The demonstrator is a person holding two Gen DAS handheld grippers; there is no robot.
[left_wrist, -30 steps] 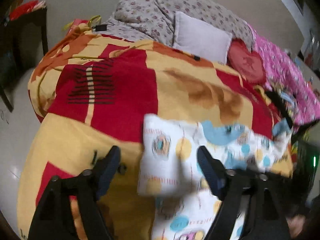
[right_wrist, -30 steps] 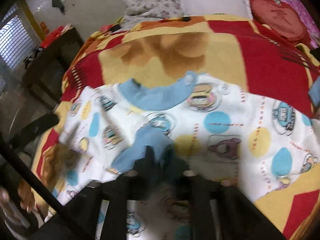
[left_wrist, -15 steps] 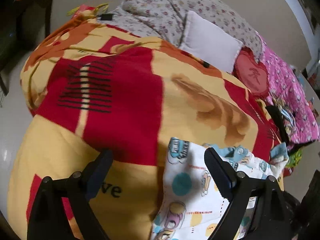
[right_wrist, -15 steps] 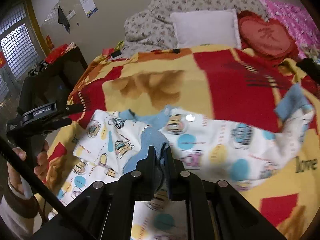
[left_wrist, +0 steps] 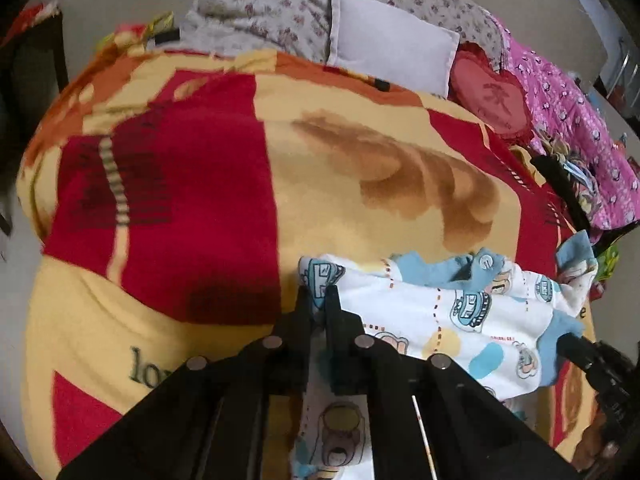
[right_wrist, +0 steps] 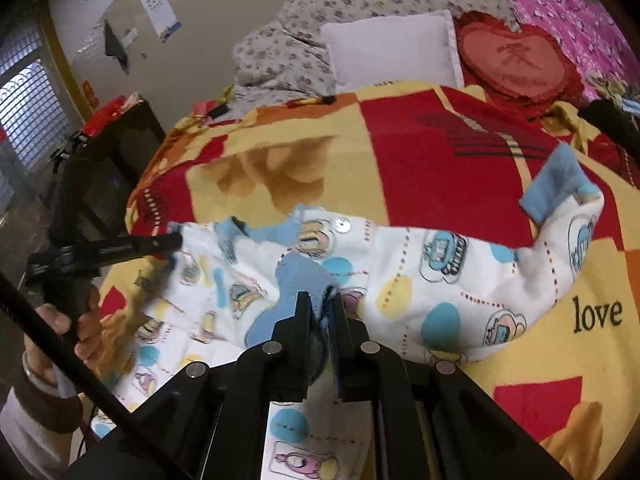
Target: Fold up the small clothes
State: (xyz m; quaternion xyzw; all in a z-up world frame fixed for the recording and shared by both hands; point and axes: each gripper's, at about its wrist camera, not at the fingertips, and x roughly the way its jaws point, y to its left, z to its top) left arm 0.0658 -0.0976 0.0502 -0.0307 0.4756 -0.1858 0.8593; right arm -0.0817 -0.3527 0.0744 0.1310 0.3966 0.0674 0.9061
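A bed covered by a red, yellow and orange fleece blanket printed with "love" fills both views. At its head lie a grey floral quilt, a white square pillow, a red heart-shaped cushion and a pink patterned quilt. A dark cabinet stands beside the bed. On the near part of the blanket lies a white baby garment with blue trim and cartoon prints, partly spread, one blue-cuffed sleeve raised at the right. The left hand-held gripper is pressed together, pinching the garment's white edge. The right hand-held gripper is likewise pressed together, pinching a blue cuff near the garment's middle.
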